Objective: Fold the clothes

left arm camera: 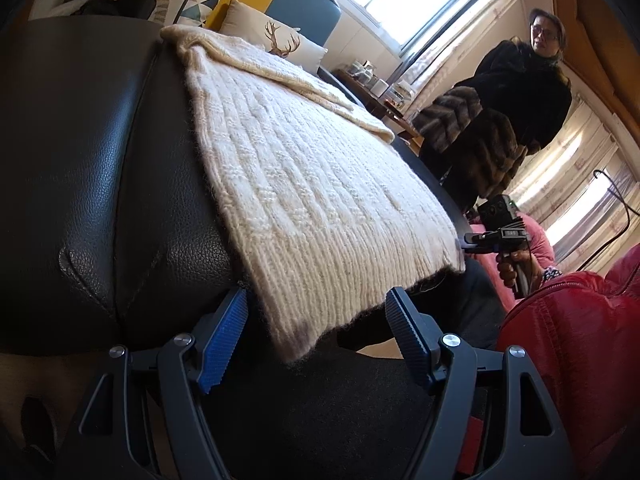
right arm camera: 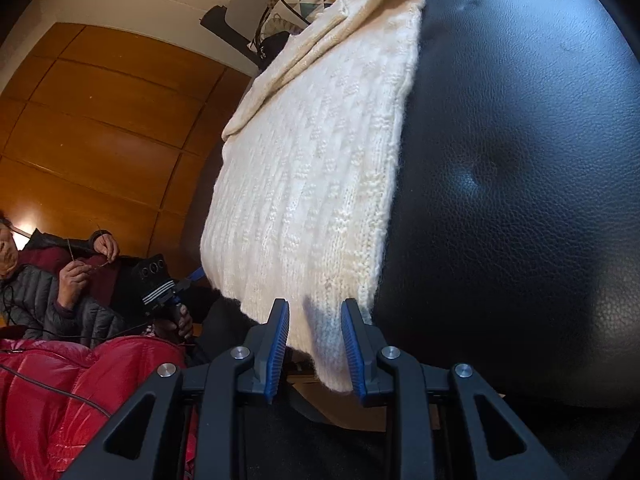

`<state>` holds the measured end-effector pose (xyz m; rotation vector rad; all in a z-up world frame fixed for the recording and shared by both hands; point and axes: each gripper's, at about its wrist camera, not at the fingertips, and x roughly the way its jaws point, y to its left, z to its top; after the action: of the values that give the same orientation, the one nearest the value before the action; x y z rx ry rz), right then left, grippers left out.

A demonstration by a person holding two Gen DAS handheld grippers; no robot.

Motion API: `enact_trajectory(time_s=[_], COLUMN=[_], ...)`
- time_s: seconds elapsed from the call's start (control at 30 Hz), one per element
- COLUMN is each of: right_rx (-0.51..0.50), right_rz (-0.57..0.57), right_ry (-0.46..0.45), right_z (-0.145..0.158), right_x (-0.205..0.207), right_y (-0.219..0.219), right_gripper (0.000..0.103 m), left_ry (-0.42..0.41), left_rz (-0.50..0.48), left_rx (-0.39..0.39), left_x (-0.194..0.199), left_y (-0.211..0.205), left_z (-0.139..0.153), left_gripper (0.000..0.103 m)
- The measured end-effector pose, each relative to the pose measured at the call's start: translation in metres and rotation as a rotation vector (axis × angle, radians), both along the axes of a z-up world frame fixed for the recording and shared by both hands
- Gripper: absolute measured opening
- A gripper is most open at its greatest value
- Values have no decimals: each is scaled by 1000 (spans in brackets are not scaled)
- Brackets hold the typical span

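Observation:
A cream knitted sweater (left arm camera: 304, 184) (right arm camera: 312, 168) lies flat on a black leather seat (left arm camera: 100, 160) (right arm camera: 520, 200), its ribbed hem hanging over the near edge. My left gripper (left arm camera: 316, 300) is open wide, and the hem's left corner droops between its blue pads without touching them. My right gripper (right arm camera: 315, 308) has a narrower gap. The hem's right corner hangs in that gap, and the pads do not visibly press on it. Each gripper also shows small in the other's view, at the opposite hem corner: right gripper (left arm camera: 470, 240), left gripper (right arm camera: 192, 276).
A red puffer jacket (left arm camera: 568, 340) (right arm camera: 60, 392) fills the space between the two grippers. A person in a dark fur coat (left arm camera: 500, 120) stands past the seat. Another person (right arm camera: 48, 292) sits by a wood-panelled wall (right arm camera: 100, 120). Cushions (left arm camera: 276, 32) and a black bag (left arm camera: 116, 0) lie behind the sweater.

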<state>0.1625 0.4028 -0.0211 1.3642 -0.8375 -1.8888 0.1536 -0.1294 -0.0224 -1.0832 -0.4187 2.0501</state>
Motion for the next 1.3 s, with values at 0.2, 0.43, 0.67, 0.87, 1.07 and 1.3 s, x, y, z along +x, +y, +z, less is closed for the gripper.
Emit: enact_trajectory(time_s=[0.2, 0.43, 0.67, 0.87, 1.07, 1.3], right_rx=[-40, -23, 10, -3, -86, -26], right_rz=[8, -8, -87, -149, -141, -48], right_ry=[-10, 1, 20, 25, -4, -5], right_z=[-3, 1, 7, 6, -1, 9], right_x=[-6, -5, -2, -10, -31, -24], right_y=[-4, -6, 13, 25, 17, 21], right_gripper=[27, 27, 27, 27, 30, 35], left_ry=[-32, -74, -131, -202, -254, -238], left_rz=[46, 35, -18, -7, -6, -4], left_rx=[35, 80, 66, 131, 206, 239], left_x=[-1, -6, -17, -22, -23, -25], left_y=[-1, -4, 5, -2, -5, -5], left_z=[-2, -4, -16, -21, -21, -17], left_gripper=[73, 22, 19, 24, 42, 52])
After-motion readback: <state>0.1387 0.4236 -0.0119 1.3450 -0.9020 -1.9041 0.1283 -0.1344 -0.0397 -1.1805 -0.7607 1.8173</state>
